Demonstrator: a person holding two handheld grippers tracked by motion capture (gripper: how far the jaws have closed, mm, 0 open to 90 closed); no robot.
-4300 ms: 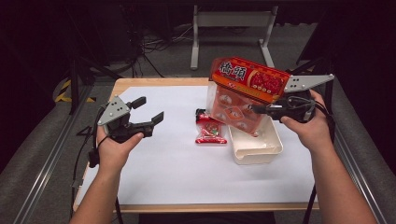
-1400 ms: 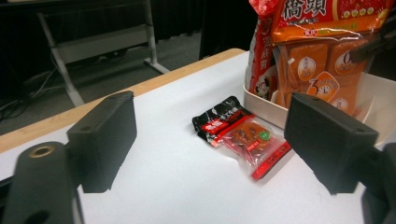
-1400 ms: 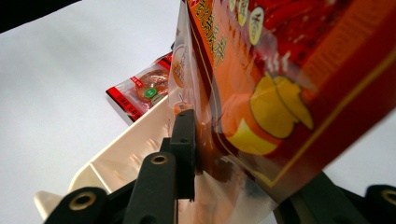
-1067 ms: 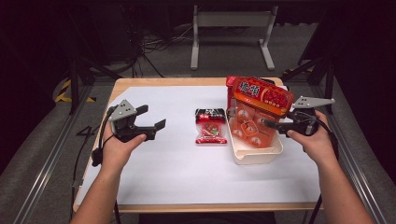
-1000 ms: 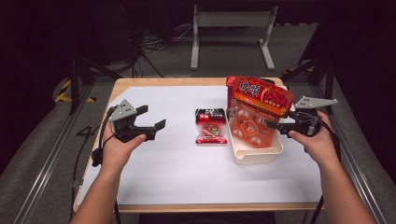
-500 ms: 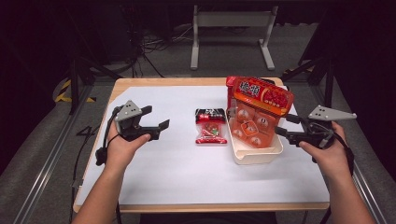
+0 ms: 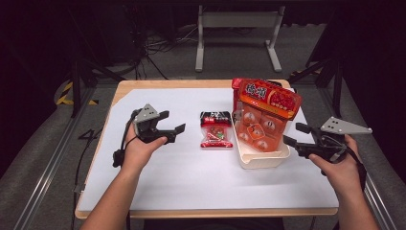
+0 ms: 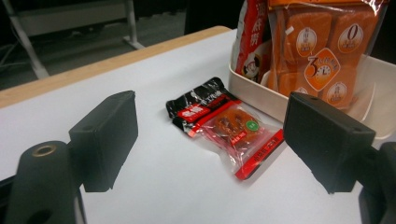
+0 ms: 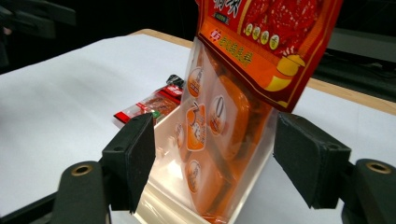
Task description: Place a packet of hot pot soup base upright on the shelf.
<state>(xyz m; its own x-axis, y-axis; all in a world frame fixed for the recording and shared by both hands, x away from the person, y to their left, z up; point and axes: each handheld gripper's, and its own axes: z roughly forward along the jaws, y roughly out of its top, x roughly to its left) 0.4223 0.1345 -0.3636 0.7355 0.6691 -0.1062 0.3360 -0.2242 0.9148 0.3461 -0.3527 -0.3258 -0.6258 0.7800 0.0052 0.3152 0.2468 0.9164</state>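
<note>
An orange snack bag (image 7: 265, 115) stands upright in a white tray (image 7: 261, 162) on the right of the white table sheet. A small red and black packet (image 7: 215, 130) lies flat just left of the tray. My right gripper (image 7: 294, 133) is open just right of the tray and clear of the bag; its jaws have just been opening. In the right gripper view the bag (image 9: 224, 107) rises ahead of the spread jaws. My left gripper (image 7: 173, 121) is open, low over the sheet left of the packet (image 8: 224, 123). Its jaws have just been closing a little with nothing between them.
The table's wooden edge (image 7: 201, 84) shows at the back beyond the white sheet (image 7: 191, 177). A metal stand (image 7: 234, 28) is on the floor behind the table. Rails run along both sides of the table.
My right gripper has let go of the orange bag and drawn back to the right; the bag stays standing in the tray. My left gripper has moved right and down towards the small packet.
</note>
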